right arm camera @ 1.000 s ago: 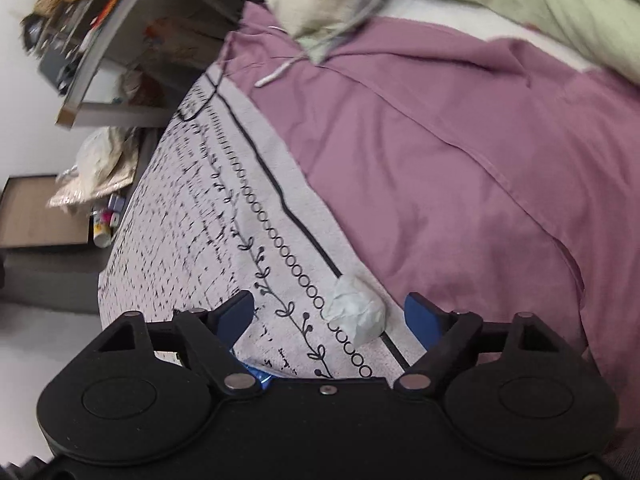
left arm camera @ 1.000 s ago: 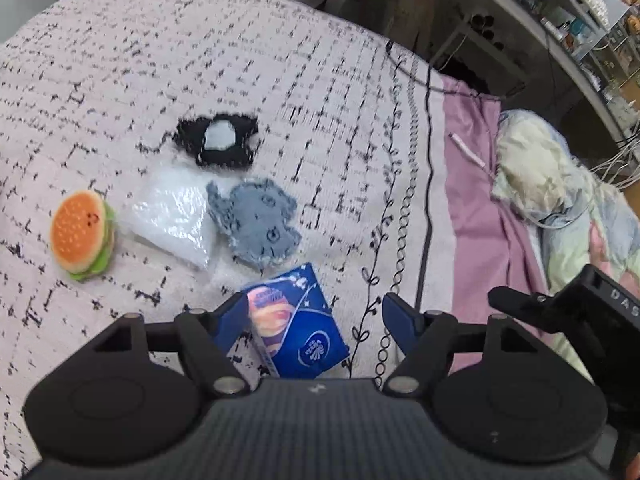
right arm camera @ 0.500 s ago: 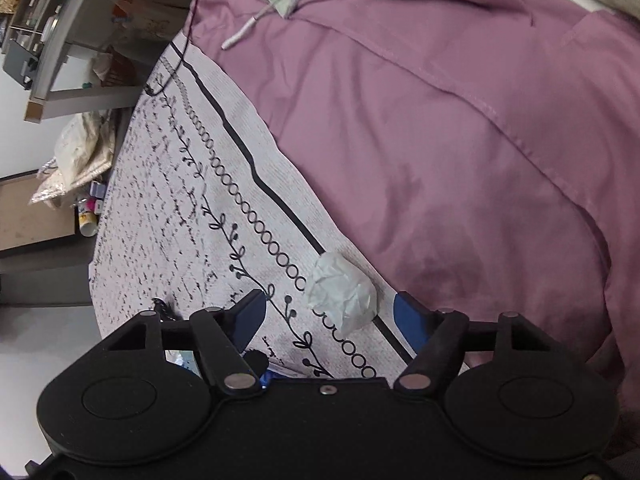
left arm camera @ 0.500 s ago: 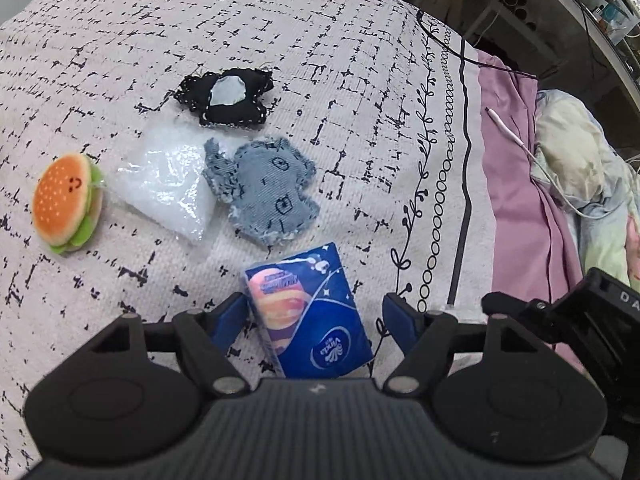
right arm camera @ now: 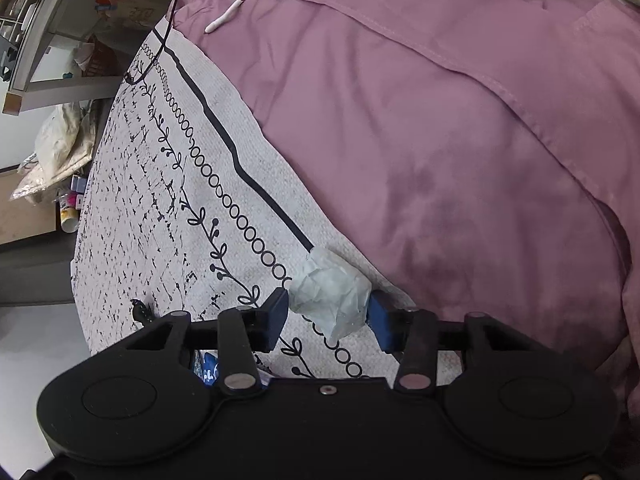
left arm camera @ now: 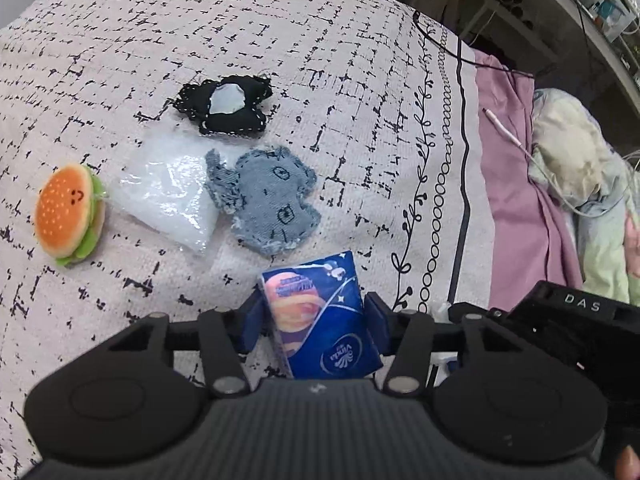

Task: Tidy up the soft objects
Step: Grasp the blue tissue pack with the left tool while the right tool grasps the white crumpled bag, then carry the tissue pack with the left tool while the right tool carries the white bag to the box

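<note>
Tissue pack (left arm camera: 324, 320), blue with a planet print, sits between my left gripper's (left arm camera: 314, 320) pads; jaws closing, both pads touching its sides. It lies on the patterned bedspread (left arm camera: 280, 40). Beyond it: denim patch (left arm camera: 266, 200), clear plastic bag (left arm camera: 168, 196) touching that patch, black fabric piece (left arm camera: 228, 104) farther back, plush burger (left arm camera: 70, 214) off to the left. My right gripper (right arm camera: 330, 316) is closing on a crumpled pale tissue wad (right arm camera: 330, 294), pads against both sides, right at the bedspread's border next to the purple sheet (right arm camera: 440, 120). Right tool body (left arm camera: 576, 320) shows beside the left one.
</note>
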`<state>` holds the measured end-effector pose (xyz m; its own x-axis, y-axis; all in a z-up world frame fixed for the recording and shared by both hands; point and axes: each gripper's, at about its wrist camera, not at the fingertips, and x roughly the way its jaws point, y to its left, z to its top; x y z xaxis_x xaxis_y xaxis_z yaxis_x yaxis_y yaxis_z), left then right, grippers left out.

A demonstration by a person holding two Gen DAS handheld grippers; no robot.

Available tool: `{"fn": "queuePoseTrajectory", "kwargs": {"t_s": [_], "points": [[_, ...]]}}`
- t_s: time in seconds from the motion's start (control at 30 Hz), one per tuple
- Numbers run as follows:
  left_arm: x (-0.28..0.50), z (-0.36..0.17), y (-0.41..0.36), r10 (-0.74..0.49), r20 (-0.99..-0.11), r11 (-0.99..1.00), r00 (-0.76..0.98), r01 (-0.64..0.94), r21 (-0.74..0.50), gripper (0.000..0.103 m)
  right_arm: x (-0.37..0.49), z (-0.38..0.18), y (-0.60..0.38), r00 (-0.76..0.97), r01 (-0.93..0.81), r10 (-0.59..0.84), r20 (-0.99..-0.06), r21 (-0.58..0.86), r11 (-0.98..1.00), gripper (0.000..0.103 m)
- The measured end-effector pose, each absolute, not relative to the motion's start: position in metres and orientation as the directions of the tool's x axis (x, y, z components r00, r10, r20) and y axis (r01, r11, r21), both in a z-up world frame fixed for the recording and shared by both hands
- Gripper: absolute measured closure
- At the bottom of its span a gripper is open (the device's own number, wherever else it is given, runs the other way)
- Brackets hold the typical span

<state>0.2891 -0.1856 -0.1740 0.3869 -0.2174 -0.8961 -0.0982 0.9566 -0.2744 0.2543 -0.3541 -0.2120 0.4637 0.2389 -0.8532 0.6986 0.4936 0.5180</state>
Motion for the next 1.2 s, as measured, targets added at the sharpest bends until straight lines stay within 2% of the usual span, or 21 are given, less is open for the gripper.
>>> {"fn": "queuePoseTrajectory", "kwargs": {"t_s": [0.5, 0.8, 1.2], "points": [[0.278, -0.133, -0.169, -0.244, -0.842, 0.950, 0.481, -0.055, -0.307, 0.052, 0.258, -0.176, -0.334, 0.572, 0.532, 0.210, -0.793, 0.554, 0.640, 0.060], [0.272, -0.108, -0.150, -0.226, -0.810, 0.955, 0.541, -0.039, -0.293, 0.052, 0.263, -0.154, -0.309, 0.616, 0.395, 0.203, -0.761, 0.522, 0.756, 0.060], [0.261, -0.079, -0.102, -0.192, -0.770, 0.957, 0.608, -0.057, -0.283, 0.052, 0.257, -0.126, -0.272, 0.673, 0.186, 0.264, -0.691, 0.503, 0.844, 0.060]]}}
